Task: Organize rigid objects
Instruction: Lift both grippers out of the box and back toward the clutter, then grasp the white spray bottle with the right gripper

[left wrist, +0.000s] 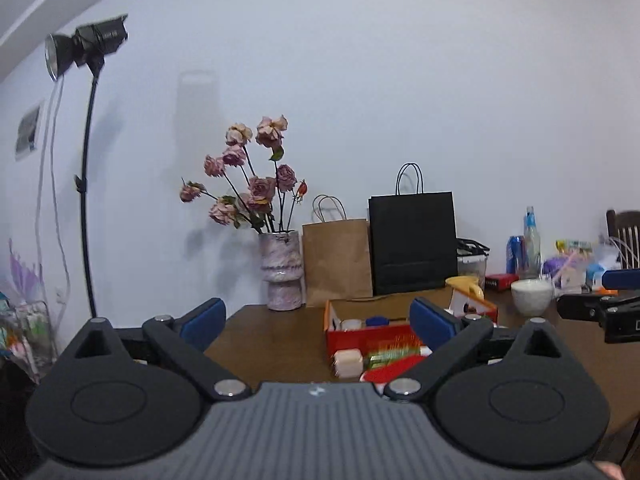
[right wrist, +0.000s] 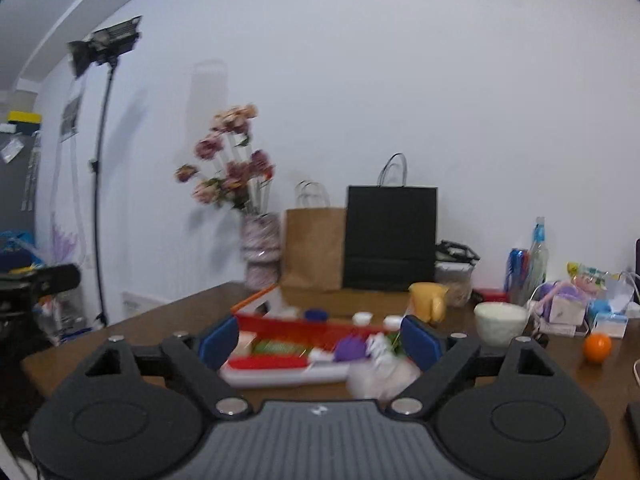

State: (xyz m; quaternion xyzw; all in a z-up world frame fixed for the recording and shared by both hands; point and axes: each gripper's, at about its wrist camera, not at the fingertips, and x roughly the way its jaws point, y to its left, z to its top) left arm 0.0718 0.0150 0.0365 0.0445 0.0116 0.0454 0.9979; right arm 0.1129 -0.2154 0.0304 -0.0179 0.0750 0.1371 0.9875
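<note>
left gripper: black two-finger tool with blue pads, jaws spread wide, nothing between them, held above the near part of the brown wooden surface
right gripper: same build, jaws spread wide, nothing grasped; its side also shows at the right edge of the left wrist view
red open cardboard box: sits mid-surface, in front of both grippers, flaps up; small white tub and blue cap inside at the back
items in front of box: pale square block, green bristly piece, red flat tray; purple round object and whitish crumpled thing near the right gripper, blurred, can't identify further
yellow rounded container: behind the box, toward the right
white ceramic bowl: right of the box, on the surface, apart from it
orange ball: right of the bowl, alone on the surface
pink marbled vase of dried roses: back of the surface, by the wall
brown paper bag: upright, just beside the vase
black paper bag: upright, touching the brown one's right side
clear bottle with blue label: far right back, among small packets
black studio light on stand: left, off the surface
</note>
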